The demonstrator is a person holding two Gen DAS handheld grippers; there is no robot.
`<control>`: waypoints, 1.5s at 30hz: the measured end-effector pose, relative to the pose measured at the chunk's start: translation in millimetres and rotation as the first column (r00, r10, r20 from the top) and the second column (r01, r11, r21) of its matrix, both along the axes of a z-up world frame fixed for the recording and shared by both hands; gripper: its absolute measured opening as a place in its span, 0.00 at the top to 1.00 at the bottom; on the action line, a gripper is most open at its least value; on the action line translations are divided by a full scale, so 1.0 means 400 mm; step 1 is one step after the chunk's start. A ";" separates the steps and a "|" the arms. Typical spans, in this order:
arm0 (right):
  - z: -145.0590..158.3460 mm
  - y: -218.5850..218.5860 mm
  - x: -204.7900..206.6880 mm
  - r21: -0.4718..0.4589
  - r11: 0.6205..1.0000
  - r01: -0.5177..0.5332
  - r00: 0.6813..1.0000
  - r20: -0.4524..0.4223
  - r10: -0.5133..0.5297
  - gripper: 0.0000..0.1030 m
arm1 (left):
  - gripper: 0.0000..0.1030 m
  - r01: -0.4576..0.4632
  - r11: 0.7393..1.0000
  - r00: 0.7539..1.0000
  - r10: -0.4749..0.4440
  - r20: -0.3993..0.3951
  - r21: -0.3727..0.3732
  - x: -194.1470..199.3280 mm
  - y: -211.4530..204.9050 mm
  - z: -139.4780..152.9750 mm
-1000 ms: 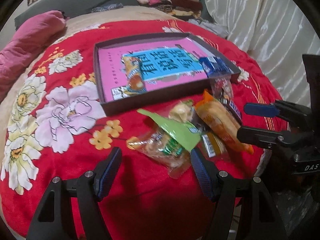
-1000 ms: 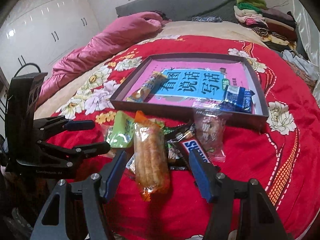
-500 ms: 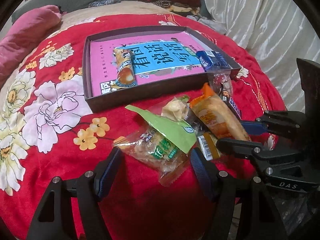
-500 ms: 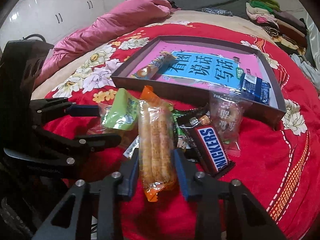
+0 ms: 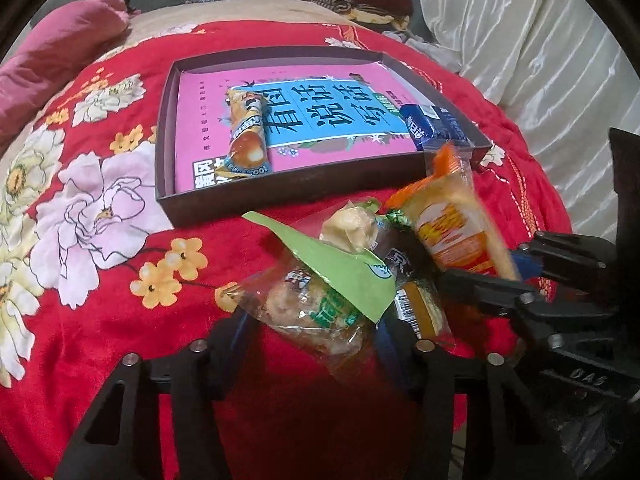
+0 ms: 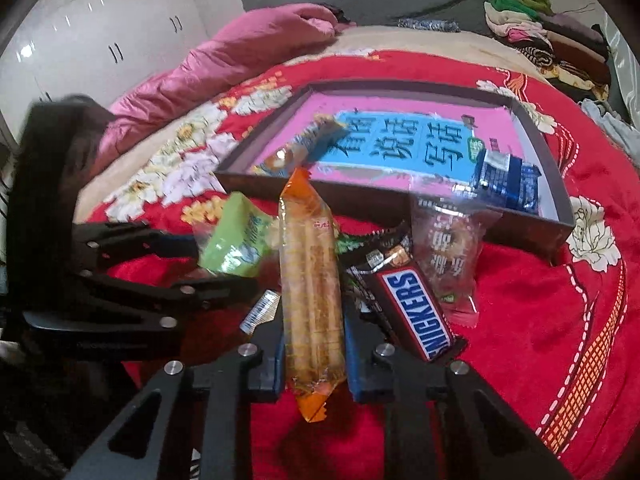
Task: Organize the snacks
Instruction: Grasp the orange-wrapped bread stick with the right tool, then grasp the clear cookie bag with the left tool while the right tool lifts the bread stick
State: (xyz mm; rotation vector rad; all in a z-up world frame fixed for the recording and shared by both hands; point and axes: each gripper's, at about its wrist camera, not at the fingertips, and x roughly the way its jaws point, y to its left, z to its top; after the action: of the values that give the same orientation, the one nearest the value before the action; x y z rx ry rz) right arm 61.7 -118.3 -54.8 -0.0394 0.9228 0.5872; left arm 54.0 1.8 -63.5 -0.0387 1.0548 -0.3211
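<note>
Right tongs [image 6: 314, 364]: yours have clamped the orange wafer pack [image 6: 312, 296] near its bottom end.
Left tongs [image 5: 310, 334]: yours have just been closing around the clear cookie bag [image 5: 316, 308]; contact unclear.
Pile: Snickers bar [image 6: 416, 312] beside the wafers, on the red bedspread [image 5: 120, 300].
Tray [image 5: 280, 192]: behind the pile, holding two snacks.

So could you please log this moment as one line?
right claw: shut on orange snack | left claw: closing around cookie bag | box: two snacks
</note>
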 end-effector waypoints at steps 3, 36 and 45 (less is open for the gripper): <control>0.030 -0.010 -0.004 0.039 0.999 0.005 0.999 0.033 -0.006 0.78 | 0.48 -0.014 0.999 1.000 0.014 -0.014 -0.035 0.001 0.018 0.002; 0.088 -0.114 0.198 0.172 0.963 0.209 0.969 0.093 -0.227 0.78 | 0.49 -0.226 0.974 0.953 0.220 0.207 0.005 0.169 0.120 0.127; 0.074 -0.114 0.226 0.149 0.960 0.238 0.963 0.095 -0.253 0.78 | 0.49 -0.213 0.975 0.957 0.194 0.217 0.069 0.224 0.085 0.096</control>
State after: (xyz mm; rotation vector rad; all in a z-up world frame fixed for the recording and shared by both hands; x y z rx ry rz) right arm 152.1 -164.1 -25.3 0.1623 0.7615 0.4107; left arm 143.5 35.9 -25.1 -0.0299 0.8473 -0.0865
